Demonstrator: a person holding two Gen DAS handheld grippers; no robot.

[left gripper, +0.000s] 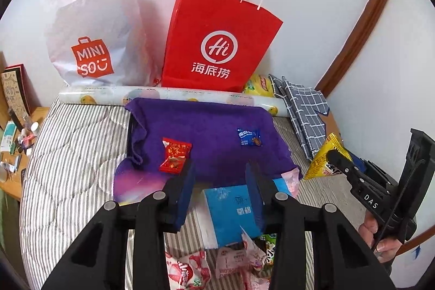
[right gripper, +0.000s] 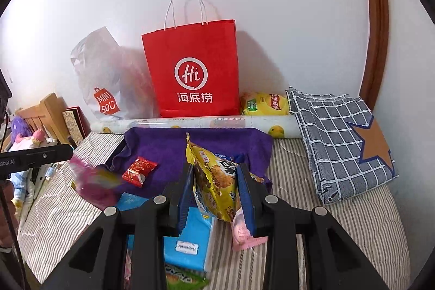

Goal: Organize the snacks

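Observation:
My right gripper (right gripper: 216,181) is shut on a yellow snack packet (right gripper: 214,181) and holds it above the bed; it also shows in the left wrist view (left gripper: 325,162), with the right gripper (left gripper: 337,159) at the right. My left gripper (left gripper: 220,167) is open and empty over the near edge of a purple towel (left gripper: 212,132). On the towel lie a red candy packet (left gripper: 175,155) and a blue packet (left gripper: 248,137). A blue box (left gripper: 231,211) sits below my left fingers, with pink and green packets (left gripper: 187,271) nearer me.
A red paper bag (left gripper: 217,42) and a white Miniso bag (left gripper: 95,26) stand against the wall behind a printed roll (left gripper: 163,95). A yellow chips bag (right gripper: 265,103) and checked cloth (right gripper: 342,137) lie right. A cluttered wooden side table (left gripper: 16,132) is left.

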